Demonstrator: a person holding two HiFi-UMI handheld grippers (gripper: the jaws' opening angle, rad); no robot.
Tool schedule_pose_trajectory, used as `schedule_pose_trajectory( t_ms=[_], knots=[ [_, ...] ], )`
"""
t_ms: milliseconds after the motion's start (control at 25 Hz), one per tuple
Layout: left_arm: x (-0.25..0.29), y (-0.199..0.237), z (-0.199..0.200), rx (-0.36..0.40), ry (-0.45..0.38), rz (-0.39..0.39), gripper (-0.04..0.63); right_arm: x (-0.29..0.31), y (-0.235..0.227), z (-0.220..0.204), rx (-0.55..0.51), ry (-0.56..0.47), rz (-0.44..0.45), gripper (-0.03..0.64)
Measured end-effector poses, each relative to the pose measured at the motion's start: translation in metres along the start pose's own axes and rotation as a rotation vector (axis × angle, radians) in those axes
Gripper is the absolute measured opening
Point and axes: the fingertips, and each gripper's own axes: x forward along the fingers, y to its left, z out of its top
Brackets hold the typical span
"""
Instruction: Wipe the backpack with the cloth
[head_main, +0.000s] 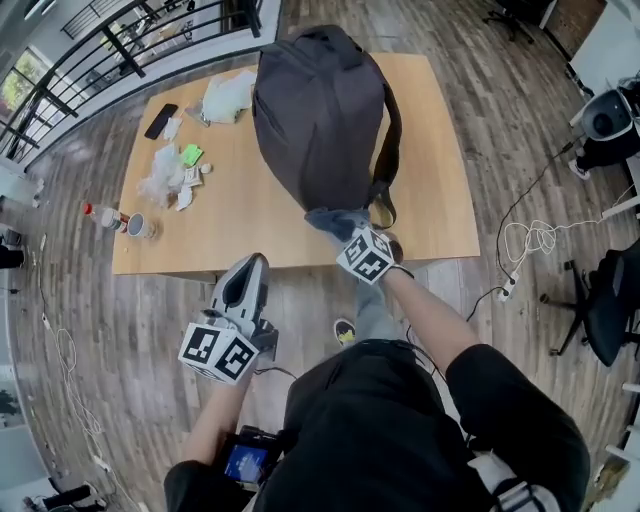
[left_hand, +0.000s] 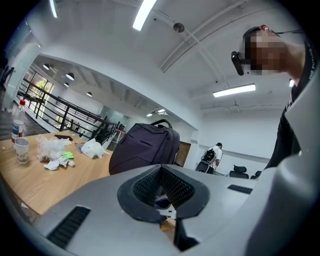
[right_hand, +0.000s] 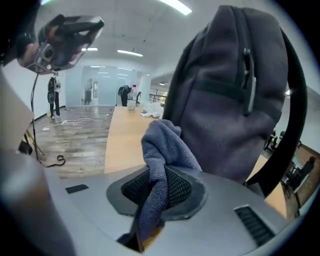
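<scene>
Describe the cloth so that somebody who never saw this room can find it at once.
Find the wooden table with the big dark backpack on it. At the backpack's near end, the right tongs pinch a crumpled blue-grey cloth. Unlike the white scraps on the table's left side, it is soft fabric in tongs.

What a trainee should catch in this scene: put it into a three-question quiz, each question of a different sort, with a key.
1. True or false: the right gripper is shut on the cloth.
2. Pick one. The backpack rests on: A) the floor, B) the wooden table, C) an office chair.
3. Fill the gap: the left gripper is shut and holds ____.

Key: 1 true; 2 B; 3 nothing.
</scene>
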Motion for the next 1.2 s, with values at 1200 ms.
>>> schedule_pose_trajectory(
  t_ms=[1200],
  knots=[
    [0.009, 0.006, 0.002, -0.042, -0.031, -0.01, 0.017, -0.138, -0.084, 0.174, -0.118, -0.451, -0.399, 0.066]
  ],
)
